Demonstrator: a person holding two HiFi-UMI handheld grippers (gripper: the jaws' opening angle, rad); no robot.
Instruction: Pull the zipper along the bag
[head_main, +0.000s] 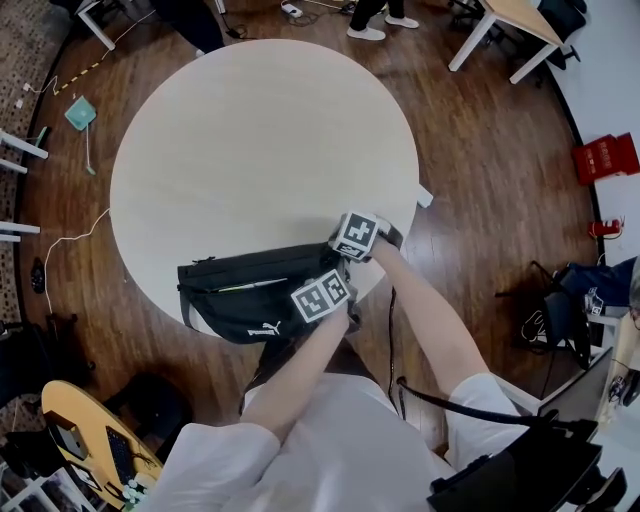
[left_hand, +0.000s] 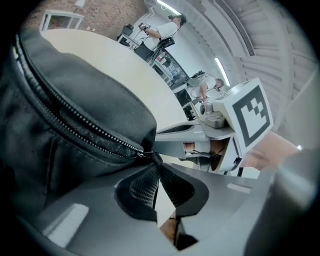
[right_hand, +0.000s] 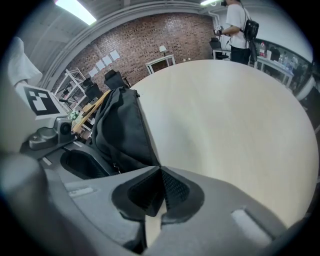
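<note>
A: Surface and room first?

B: Round table (head_main: 250, 130), pale and matt, with a black bag (head_main: 250, 295) lying at the near edge. Underneath, dark wood plank floor (head_main: 480, 180). Further out, a red crate (head_main: 605, 158), a white-legged table (head_main: 510, 15) and a loose cable (head_main: 75, 238) across the boards. In the right gripper view, a brick wall (right_hand: 150, 35) at the back and a strip light (right_hand: 75, 11) overhead.

A: Materials and shapes?

B: Soft black fabric for the bag, long and low, waist-pack shape, a little slumped. Zipper (left_hand: 75, 120) of fine metal teeth, curving along a seam down to the slider in the left gripper view. Smooth grey plastic for the gripper bodies, with ribbed black pads at the tips and a white marker cube (head_main: 321, 296) with black squares on each.

A: Any writing?

B: White PUMA logo (head_main: 265, 328) with the leaping cat, on the bag's near face.

A: And the grippers?

B: Left gripper (left_hand: 156, 167): jaws brought together, pinching the zipper pull (left_hand: 146, 153) at the bag's right end. Right gripper (right_hand: 159, 172): jaws likewise closed, nipping the bag's fabric at that same end, just beside the left one. Both held over the table's near right edge, bare forearms behind them.
</note>
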